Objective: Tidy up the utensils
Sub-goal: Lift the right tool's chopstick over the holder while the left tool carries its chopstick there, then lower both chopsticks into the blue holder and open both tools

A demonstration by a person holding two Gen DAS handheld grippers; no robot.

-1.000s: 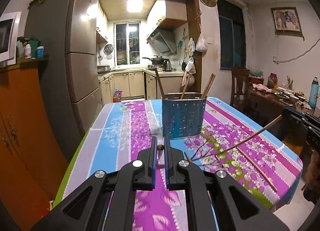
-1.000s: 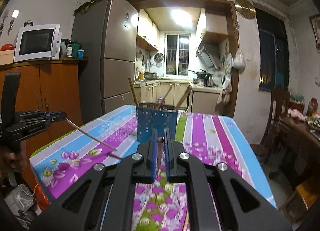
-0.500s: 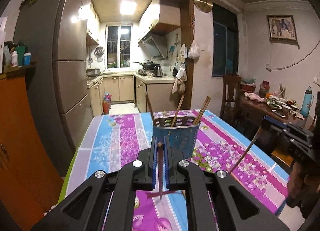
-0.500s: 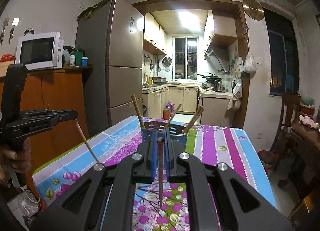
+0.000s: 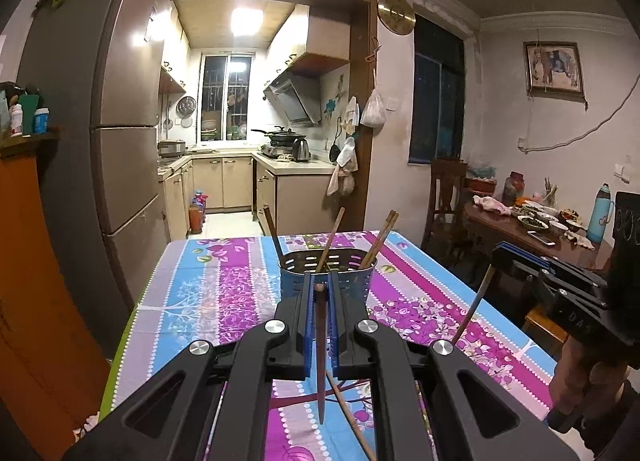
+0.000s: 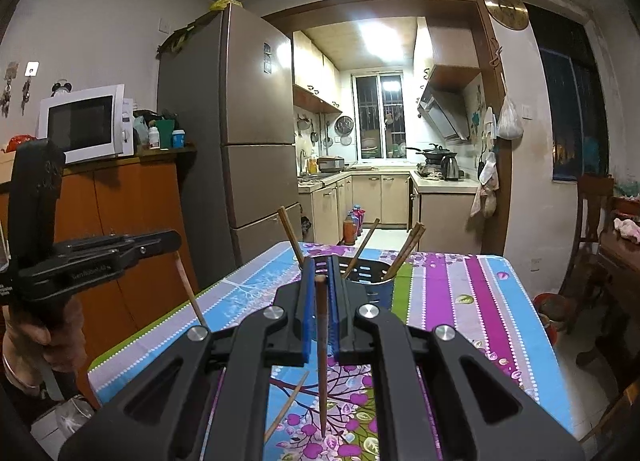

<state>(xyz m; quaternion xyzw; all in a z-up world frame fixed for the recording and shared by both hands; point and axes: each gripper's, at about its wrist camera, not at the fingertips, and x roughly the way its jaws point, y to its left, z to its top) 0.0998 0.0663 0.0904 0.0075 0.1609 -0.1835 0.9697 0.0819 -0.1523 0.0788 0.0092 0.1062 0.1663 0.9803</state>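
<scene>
A blue perforated utensil holder point(image 5: 326, 275) stands on the floral tablecloth and holds several chopsticks; it also shows in the right wrist view point(image 6: 370, 281). My left gripper point(image 5: 319, 289) is shut on a dark chopstick point(image 5: 320, 353) that hangs point down, raised above the table just short of the holder. My right gripper point(image 6: 320, 281) is shut on a brown chopstick point(image 6: 321, 357), also hanging point down near the holder. Each gripper shows in the other's view, the right one point(image 5: 556, 281) and the left one point(image 6: 100, 257). A loose chopstick point(image 5: 350, 413) lies on the cloth.
The table point(image 5: 208, 293) has a purple and blue cloth. A fridge point(image 5: 120, 165) and an orange cabinet point(image 6: 132, 213) stand to the left. A wooden table with dishes point(image 5: 532, 229) and a chair point(image 5: 446, 197) stand to the right.
Both grippers have lifted their chopsticks off the table and tipped them from near flat to hanging point down. Both have risen higher above the table.
</scene>
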